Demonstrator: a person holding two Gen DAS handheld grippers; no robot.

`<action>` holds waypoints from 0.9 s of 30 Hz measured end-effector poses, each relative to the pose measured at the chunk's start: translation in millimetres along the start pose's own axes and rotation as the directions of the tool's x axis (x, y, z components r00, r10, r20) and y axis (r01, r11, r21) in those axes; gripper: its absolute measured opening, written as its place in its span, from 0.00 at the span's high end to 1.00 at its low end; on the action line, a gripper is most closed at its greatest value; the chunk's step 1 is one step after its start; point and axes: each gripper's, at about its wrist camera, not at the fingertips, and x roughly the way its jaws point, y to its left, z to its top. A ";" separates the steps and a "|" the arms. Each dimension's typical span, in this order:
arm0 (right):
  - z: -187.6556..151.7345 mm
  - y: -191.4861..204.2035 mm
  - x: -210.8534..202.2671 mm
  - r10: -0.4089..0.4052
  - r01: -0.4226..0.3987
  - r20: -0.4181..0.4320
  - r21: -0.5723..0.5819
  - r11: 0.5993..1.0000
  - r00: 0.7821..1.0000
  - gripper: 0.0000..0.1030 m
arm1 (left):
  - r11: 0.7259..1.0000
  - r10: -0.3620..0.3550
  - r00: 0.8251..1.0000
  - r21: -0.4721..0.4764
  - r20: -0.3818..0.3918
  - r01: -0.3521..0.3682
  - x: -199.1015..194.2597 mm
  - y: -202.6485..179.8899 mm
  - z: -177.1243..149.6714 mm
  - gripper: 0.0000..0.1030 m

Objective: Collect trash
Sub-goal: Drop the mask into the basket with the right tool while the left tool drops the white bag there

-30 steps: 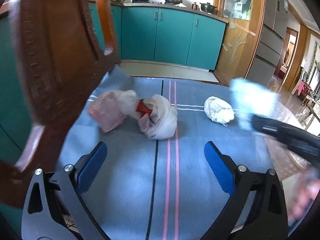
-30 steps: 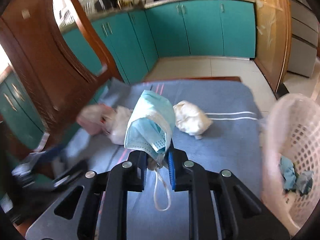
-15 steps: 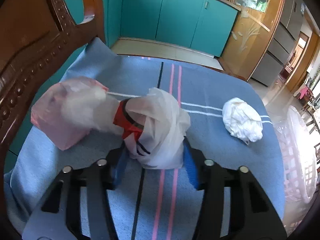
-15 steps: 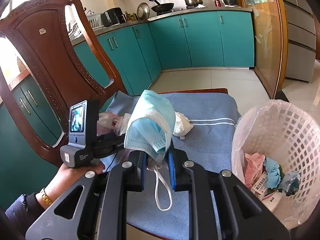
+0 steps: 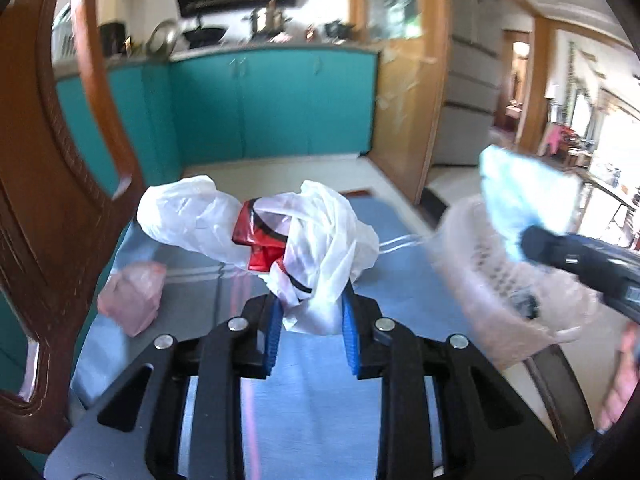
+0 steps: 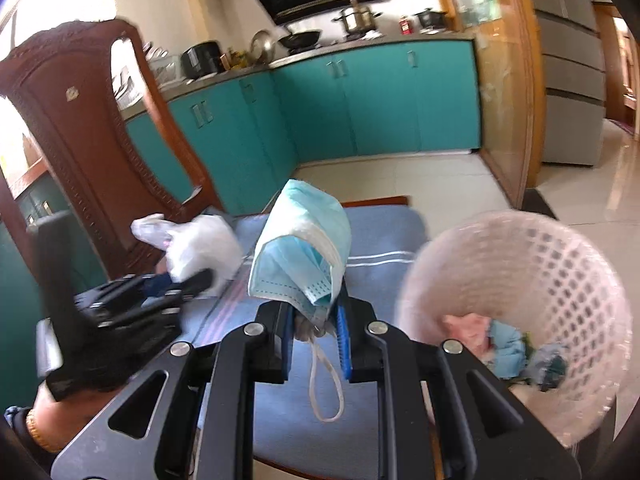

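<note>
My left gripper (image 5: pixel 308 312) has a crumpled white plastic bag with a red wrapper inside (image 5: pixel 320 248) between its blue pads. Its jaws are closing and the pads press on the bag, which hangs above the blue striped cloth (image 5: pixel 304 392). My right gripper (image 6: pixel 314 312) is shut on a light blue face mask (image 6: pixel 304 248), whose ear loop dangles below the jaws. A white lattice basket (image 6: pixel 540 264) with several bits of trash stands just right of the mask. From the left wrist view, the mask (image 5: pixel 520 200) shows above the basket (image 5: pixel 492 280).
A pink plastic bag (image 5: pixel 132 300) lies on the cloth at the left. A carved wooden chair back (image 5: pixel 48 200) rises close along the left side. Teal kitchen cabinets (image 6: pixel 360 100) and a tiled floor lie beyond. A hand (image 6: pixel 44 420) holds the left gripper (image 6: pixel 188 280).
My left gripper closed on the white bag and lifted it off the cloth, leaving the pink bag behind. The right gripper with the mask moved up and nearer the basket.
</note>
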 end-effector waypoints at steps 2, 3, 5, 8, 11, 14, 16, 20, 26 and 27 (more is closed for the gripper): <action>0.5 -14.5 -10.4 -0.031 0.030 0.024 0.024 0.999 0.999 0.82 | 0.999 -0.026 0.999 0.029 0.019 0.025 -7.0 -16.9 5.9 0.74; 1.3 -25.1 -16.5 -0.057 0.055 0.038 0.042 0.998 0.998 0.82 | 0.997 -0.046 0.999 0.058 0.023 0.045 -9.9 -30.9 8.9 0.74; 2.1 -41.0 -22.6 -0.098 0.095 0.046 0.064 0.993 0.994 0.82 | 0.993 -0.073 0.997 0.095 0.034 0.070 -12.7 -51.8 12.5 0.74; 0.7 -71.7 -28.2 -0.162 0.156 0.038 0.130 0.979 0.986 0.78 | 0.984 -0.124 0.992 0.133 0.033 0.119 -9.6 -84.2 15.7 0.74; -0.9 -100.9 -31.6 -0.252 0.243 0.022 0.194 0.950 0.968 0.45 | 0.972 -0.171 0.985 0.169 0.022 0.165 2.7 -124.7 21.8 0.74; 0.6 -123.4 -54.1 -0.377 0.331 0.105 0.305 0.893 0.920 0.18 | 0.961 -0.202 0.979 0.193 0.010 0.196 15.0 -155.2 22.8 0.72; 0.1 -133.7 -75.2 -0.424 0.330 0.185 0.390 0.860 0.887 0.09 | 0.957 -0.215 0.977 0.201 0.005 0.210 22.7 -171.1 21.0 0.63; -0.9 -136.2 -88.4 -0.432 0.307 0.240 0.422 0.853 0.869 0.09 | 0.954 -0.191 0.981 0.241 0.028 0.178 26.1 -187.3 14.8 0.16; 0.5 -134.0 -90.1 -0.422 0.294 0.261 0.415 0.861 0.868 0.09 | 0.961 -0.149 0.989 0.240 0.023 0.139 27.7 -169.6 10.0 0.11; 0.3 -133.5 -89.9 -0.413 0.285 0.263 0.412 0.866 0.872 0.09 | 0.963 -0.146 0.989 0.233 0.022 0.137 27.0 -165.4 9.4 0.11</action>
